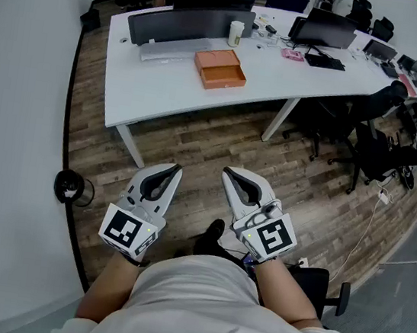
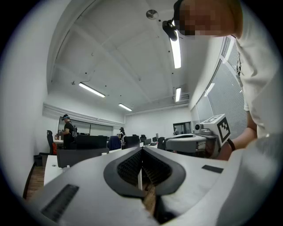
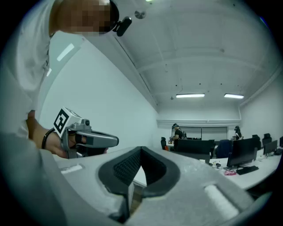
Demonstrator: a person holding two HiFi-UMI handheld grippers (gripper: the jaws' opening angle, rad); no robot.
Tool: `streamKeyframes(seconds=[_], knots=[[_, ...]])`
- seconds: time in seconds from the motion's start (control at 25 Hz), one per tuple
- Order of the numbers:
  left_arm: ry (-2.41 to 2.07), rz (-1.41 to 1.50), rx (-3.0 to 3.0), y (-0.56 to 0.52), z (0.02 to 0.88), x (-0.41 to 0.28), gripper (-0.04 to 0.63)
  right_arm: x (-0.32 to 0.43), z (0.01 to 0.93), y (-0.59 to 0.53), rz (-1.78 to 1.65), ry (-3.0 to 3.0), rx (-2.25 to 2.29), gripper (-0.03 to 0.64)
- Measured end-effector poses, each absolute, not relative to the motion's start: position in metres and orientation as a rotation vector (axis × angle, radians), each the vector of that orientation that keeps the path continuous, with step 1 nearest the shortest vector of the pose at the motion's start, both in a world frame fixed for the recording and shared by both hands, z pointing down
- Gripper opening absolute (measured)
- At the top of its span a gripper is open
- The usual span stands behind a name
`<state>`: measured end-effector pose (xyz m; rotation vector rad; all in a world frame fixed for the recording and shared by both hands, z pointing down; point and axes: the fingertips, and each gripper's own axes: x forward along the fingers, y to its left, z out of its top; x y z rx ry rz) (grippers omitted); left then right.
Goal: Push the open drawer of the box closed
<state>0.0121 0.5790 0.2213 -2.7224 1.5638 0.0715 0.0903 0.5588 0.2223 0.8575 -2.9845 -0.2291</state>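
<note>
A long white counter (image 1: 166,87) runs across the far side of the room. A broad strip of wooden floor (image 1: 197,141) lies between it and the person, so the job is still well out of reach. On the counter, about midway along and nearer its front edge than its back, sits the flat orange box (image 1: 217,60). Its long side runs roughly along the counter and is turned a little. Its drawer (image 1: 226,79) stands out from the side that faces the person, so closing it looks like a push straight away from the body, towards the far side of the counter and across the box's short side. Both tools are held low and close to the body, pointing forward at the counter. The left tool (image 1: 174,169) has its jaws pressed together at the tip with nothing between them. The right tool (image 1: 226,171) is the same, tips meeting and empty. The box lies ahead of the gap between the two tools, a shade more in line with the right one, which I judge the handier for the push. Either way the person must first step up to the counter, and a closed tip should serve well as a blunt pusher against the drawer front.
</note>
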Motion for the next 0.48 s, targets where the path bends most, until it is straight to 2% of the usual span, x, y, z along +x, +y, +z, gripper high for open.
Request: streamKeyframes(seconds=[0.48], knots=[[1.559, 0.016, -2.765, 0.478, 0.248, 0.031, -0.002, 0.108, 0.243, 0.459, -0.190, -2.997, 0.833, 0.000]])
